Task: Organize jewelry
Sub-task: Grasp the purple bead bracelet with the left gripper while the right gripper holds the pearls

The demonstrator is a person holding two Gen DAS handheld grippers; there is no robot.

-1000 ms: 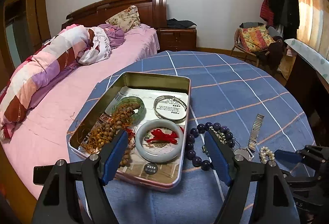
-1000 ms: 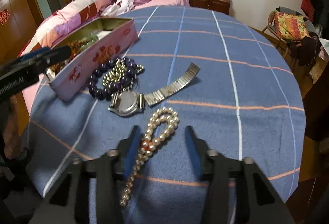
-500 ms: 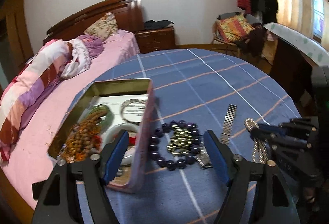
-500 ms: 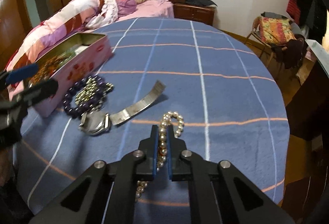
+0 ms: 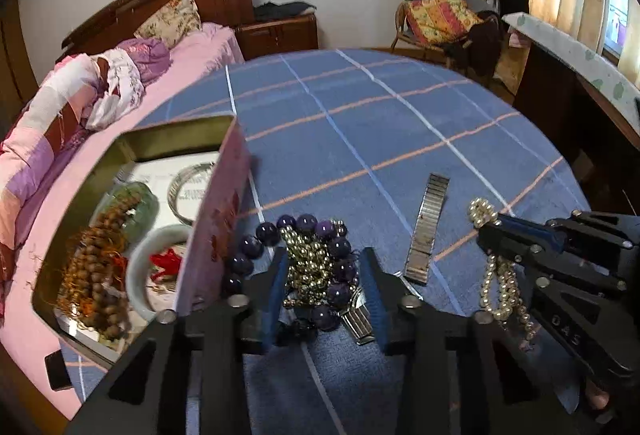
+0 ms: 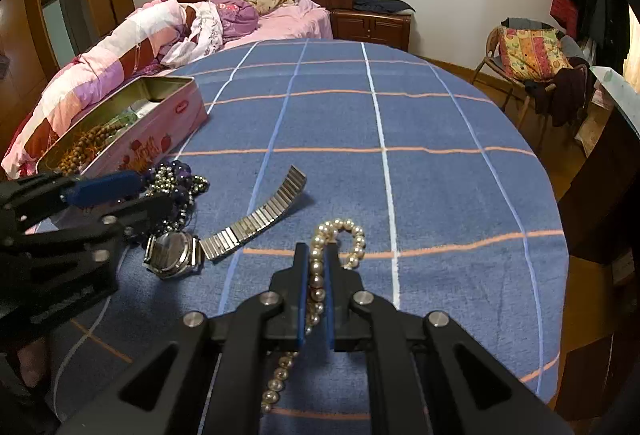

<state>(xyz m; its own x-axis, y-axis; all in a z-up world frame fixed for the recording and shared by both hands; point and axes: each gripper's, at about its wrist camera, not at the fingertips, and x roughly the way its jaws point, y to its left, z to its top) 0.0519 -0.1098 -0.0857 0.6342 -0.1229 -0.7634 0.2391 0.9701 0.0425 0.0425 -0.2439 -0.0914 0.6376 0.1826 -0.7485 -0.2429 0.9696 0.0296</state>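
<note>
Digits "045" on right gripper (image 5: 490, 225) body (tin (image 6: 160, 139) lettering illegible).

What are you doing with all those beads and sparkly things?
Someone is sorting jewelry on a blue checked table, holding a gripper in each hand. The right gripper is shut on a pearl necklace. The left gripper is closing around a pile of purple beads and a gold chain beside a wristwatch. A pink tin at the table's edge already holds wooden beads and bangles.
</note>
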